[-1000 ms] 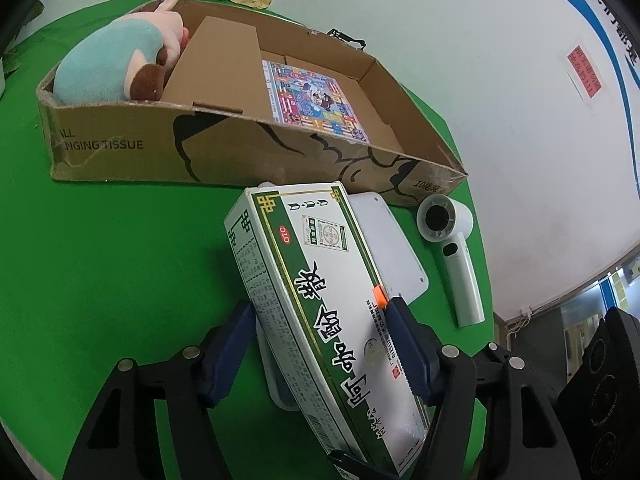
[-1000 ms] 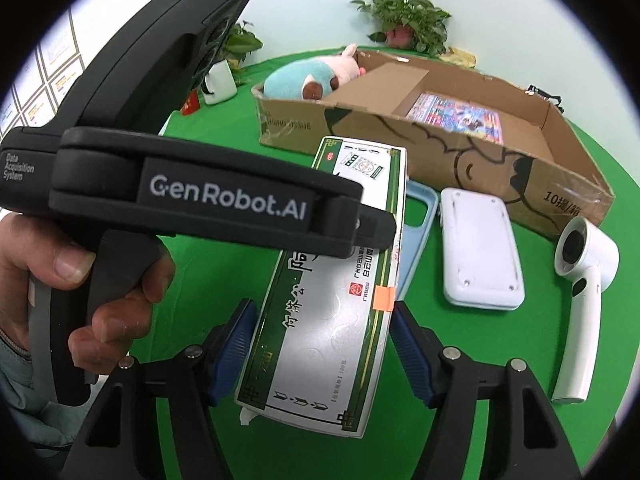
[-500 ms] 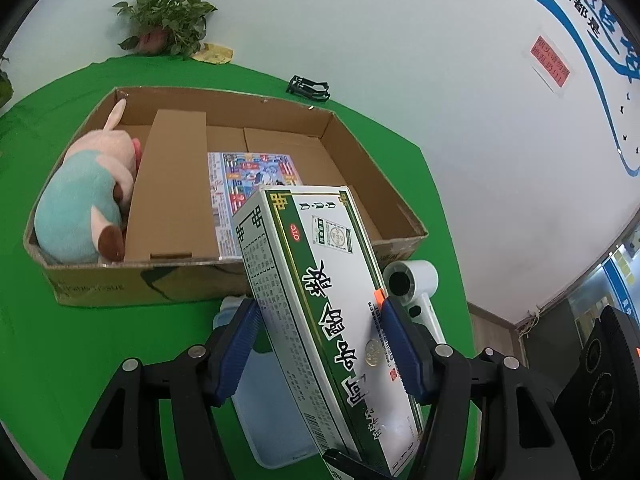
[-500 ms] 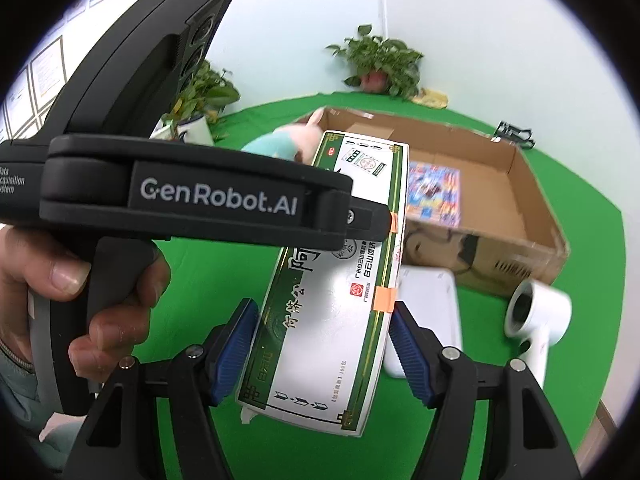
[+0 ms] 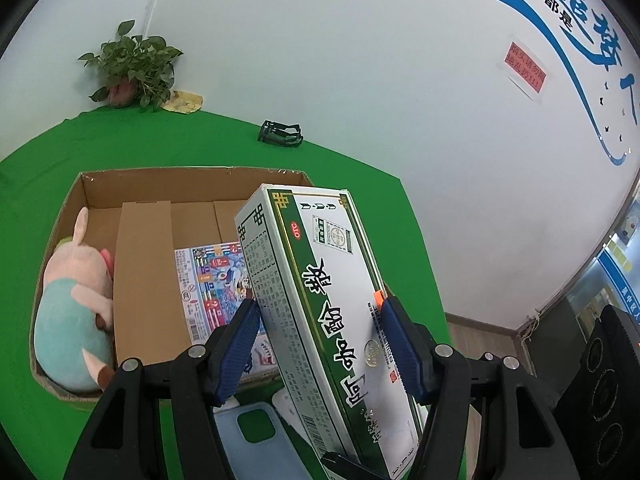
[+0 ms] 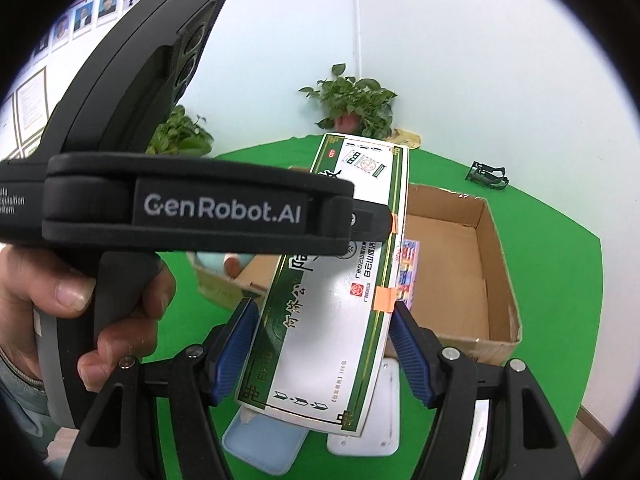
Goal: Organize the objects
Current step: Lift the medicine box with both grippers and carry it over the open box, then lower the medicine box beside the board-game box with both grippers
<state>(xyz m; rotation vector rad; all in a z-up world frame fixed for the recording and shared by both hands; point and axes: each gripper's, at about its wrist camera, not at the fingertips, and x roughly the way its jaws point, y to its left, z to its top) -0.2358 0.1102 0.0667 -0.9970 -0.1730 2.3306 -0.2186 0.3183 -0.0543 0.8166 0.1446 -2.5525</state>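
Above green table (image 5: pixel 32 420), medicine box (image 5: pixel 320 280) higher.

Cardboard box (image 5: pixel 192 188) right half bare — plush toy (image 5: pixel 76 308), puzzle sheet (image 5: pixel 212 280) crowd left.

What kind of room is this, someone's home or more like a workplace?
Most likely an office or lab set up for recording, not a home. The green-covered table looks like a staged work surface, the white wall carries a large blue painted slogan, and rows of staff portrait photos hang on another wall.
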